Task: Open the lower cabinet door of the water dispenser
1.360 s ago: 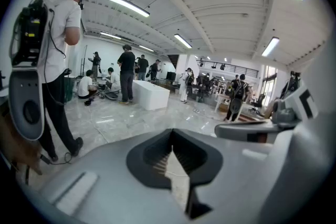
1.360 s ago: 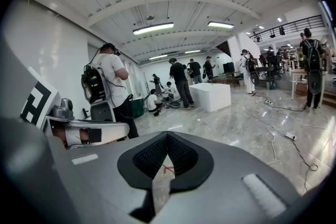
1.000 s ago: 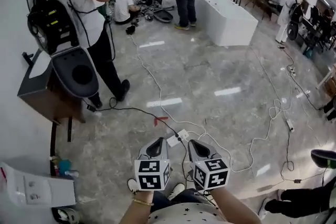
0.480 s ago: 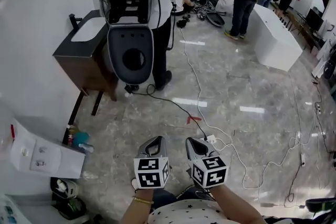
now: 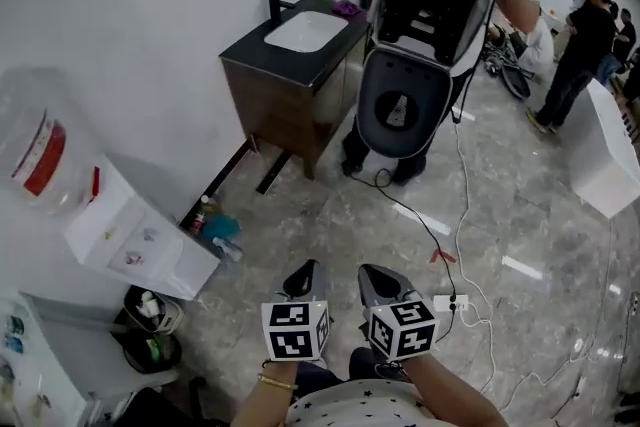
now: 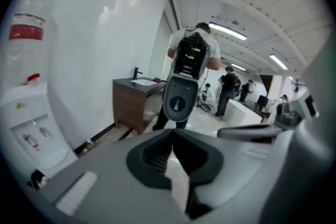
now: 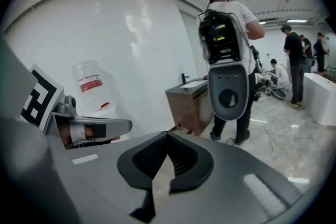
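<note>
Well apart, water dispenser [image 5: 130, 237] stands left of left claw [image 5: 307, 270].

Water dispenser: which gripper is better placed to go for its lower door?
Probably left. The water dispenser stands at the head view's left, nearer the left gripper than the right gripper; both are shut and empty.

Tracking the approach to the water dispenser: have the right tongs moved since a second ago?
Yes. The right tongs swung left: the white power strip on the floor, just ahead of them before, now lies to their right.
</note>
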{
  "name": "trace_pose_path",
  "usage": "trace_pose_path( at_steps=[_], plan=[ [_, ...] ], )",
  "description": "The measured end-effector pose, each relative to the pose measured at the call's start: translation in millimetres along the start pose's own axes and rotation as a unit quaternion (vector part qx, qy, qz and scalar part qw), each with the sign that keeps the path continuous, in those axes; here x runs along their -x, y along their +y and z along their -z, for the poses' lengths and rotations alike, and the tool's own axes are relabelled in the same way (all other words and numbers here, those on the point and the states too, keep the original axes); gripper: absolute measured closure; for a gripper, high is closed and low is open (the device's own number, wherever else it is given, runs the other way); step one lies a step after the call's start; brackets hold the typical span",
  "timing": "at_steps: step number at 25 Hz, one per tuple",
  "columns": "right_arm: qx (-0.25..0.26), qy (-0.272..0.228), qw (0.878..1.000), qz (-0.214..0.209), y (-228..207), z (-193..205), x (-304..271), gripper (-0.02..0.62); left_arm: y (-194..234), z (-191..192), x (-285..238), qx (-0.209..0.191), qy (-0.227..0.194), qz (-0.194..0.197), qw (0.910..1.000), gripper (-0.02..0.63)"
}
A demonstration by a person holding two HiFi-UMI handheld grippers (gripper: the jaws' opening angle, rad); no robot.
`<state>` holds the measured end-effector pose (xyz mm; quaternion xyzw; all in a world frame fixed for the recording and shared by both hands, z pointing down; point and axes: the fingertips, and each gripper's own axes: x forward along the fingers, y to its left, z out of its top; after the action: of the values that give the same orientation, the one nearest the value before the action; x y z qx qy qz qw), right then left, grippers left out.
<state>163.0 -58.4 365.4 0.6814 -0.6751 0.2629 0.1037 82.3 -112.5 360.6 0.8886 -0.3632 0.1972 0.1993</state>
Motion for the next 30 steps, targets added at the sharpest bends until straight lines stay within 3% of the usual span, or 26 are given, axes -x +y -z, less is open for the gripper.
trace_pose_path(
  at_steps=[5,12,18,22,26,30],
  plan=[
    [0.051,0.031,0.995,-0.074,91.9,-6.4,-71.9,0.597,112.1,4.4,26.2,0.05,-0.004,-0.079,0.9956,0.599],
    [0.118,0.086,0.974,-0.175,193.5,4.0,-145.1,0.597,227.9,37.3,61.7,0.133,-0.006,-0.188,0.9733,0.599],
    [0.155,0.125,0.952,-0.234,261.2,27.7,-212.7,0.597,312.2,79.2,80.7,0.193,-0.005,-0.264,0.9449,0.598],
    [0.184,0.151,0.934,-0.266,302.3,61.9,-270.3,0.597,371.2,119.0,81.8,0.232,-0.005,-0.315,0.9204,0.598],
    [0.207,0.171,0.92,-0.287,331.6,116.2,-342.7,0.597,429.1,173.4,67.2,0.265,-0.012,-0.356,0.8962,0.598],
    [0.213,0.184,0.911,-0.301,345.2,186.2,-425.0,0.597,481.0,244.9,34.0,0.294,-0.004,-0.373,0.88,0.598]
  ],
)
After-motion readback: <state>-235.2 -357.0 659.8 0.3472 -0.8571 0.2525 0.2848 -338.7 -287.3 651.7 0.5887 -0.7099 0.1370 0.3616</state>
